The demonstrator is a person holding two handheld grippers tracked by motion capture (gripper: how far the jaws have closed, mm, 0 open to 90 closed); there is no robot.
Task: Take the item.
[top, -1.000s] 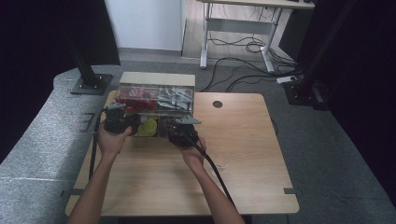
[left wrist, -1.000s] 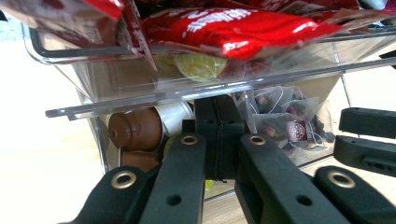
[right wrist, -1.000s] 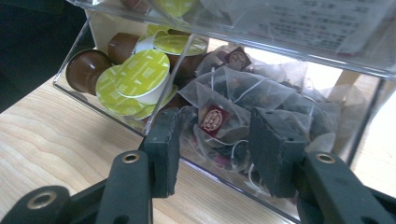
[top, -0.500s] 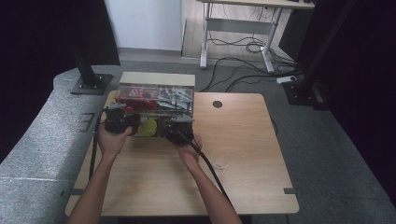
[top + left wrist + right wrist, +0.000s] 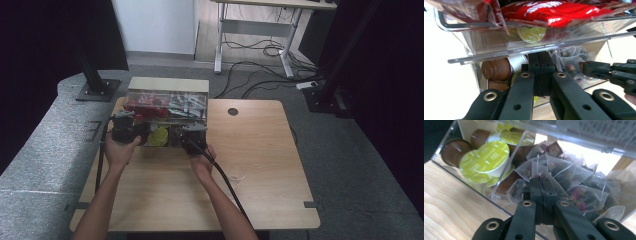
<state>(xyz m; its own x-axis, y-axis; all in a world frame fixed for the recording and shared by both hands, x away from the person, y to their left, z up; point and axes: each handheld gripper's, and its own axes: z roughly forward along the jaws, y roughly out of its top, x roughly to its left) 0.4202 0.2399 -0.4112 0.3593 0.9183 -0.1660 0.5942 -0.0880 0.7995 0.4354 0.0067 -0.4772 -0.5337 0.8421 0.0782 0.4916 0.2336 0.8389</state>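
A clear acrylic organizer (image 5: pixel 167 100) stands at the back left of the table. Its upper tier holds red packets (image 5: pixel 554 10). In the open lower drawer lie brown coffee capsules with yellow-green lids (image 5: pixel 489 157) on one side and mesh tea bags (image 5: pixel 574 180) on the other. My left gripper (image 5: pixel 541 62) is shut, its tips just under the upper tier's clear edge, beside a brown capsule (image 5: pixel 496 70). Over the drawer's front wall reaches my right gripper (image 5: pixel 542 192), shut among the tea bags; I cannot tell whether a bag is pinched. In the high view both grippers (image 5: pixel 142 131) (image 5: pixel 190 132) press against the organizer's front.
The wooden table (image 5: pixel 260 150) has a round cable hole (image 5: pixel 233 111) behind and a small clear ring-like object (image 5: pixel 237 176) right of my right forearm. The right gripper's cable trails toward the front edge. A grey padded surface borders the table's left side.
My right gripper has edged slightly left and closer into the drawer. The left gripper has stayed in place.
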